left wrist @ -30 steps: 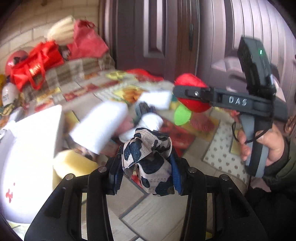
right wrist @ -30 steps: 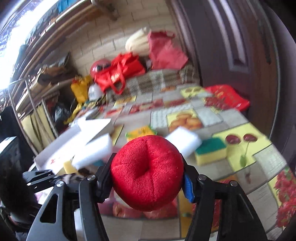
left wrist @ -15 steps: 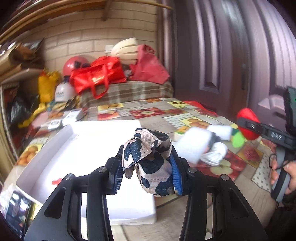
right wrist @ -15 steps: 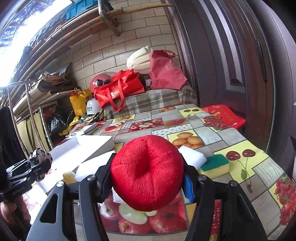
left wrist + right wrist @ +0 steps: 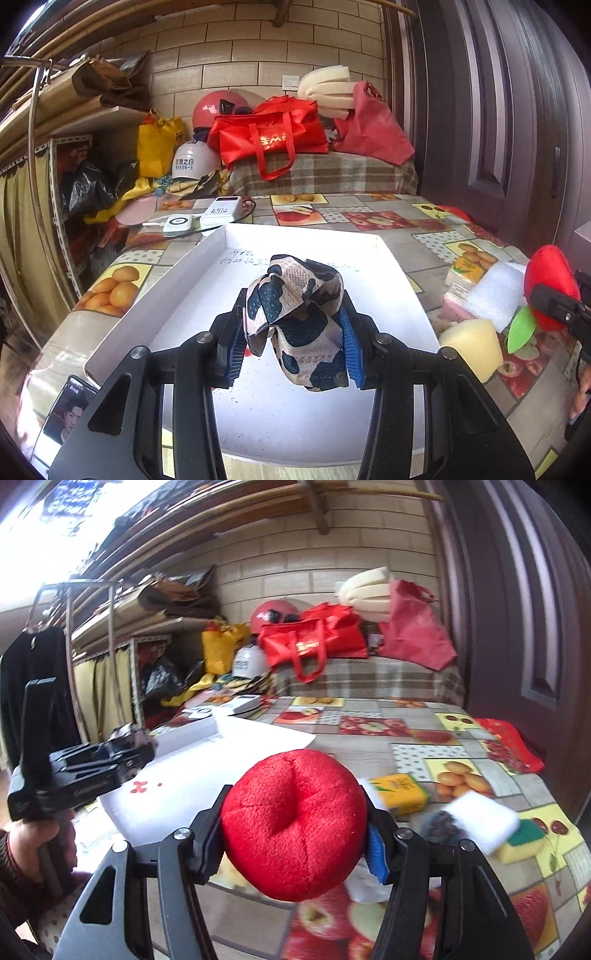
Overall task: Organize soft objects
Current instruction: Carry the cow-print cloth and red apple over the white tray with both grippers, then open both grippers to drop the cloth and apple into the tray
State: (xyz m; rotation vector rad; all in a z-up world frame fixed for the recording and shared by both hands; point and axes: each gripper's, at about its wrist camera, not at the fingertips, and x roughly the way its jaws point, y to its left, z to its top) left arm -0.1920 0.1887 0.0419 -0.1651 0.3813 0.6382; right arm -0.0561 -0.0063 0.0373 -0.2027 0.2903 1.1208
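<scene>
My left gripper (image 5: 293, 341) pinches a crumpled cow-patterned cloth (image 5: 295, 321) above the white tray (image 5: 406, 280) on the worktop (image 5: 424, 236). My right gripper (image 5: 295, 843) clamps a red plush apple (image 5: 293, 823) just beside the tray.

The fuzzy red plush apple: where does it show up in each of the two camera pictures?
Left wrist view: the fuzzy red plush apple sits at the far right edge, gripped by the right gripper.
Right wrist view: it fills the lower centre, clamped between the gripper's two fingers.
Shared landmark: the shallow white cardboard box on the fruit-patterned tablecloth.
</scene>
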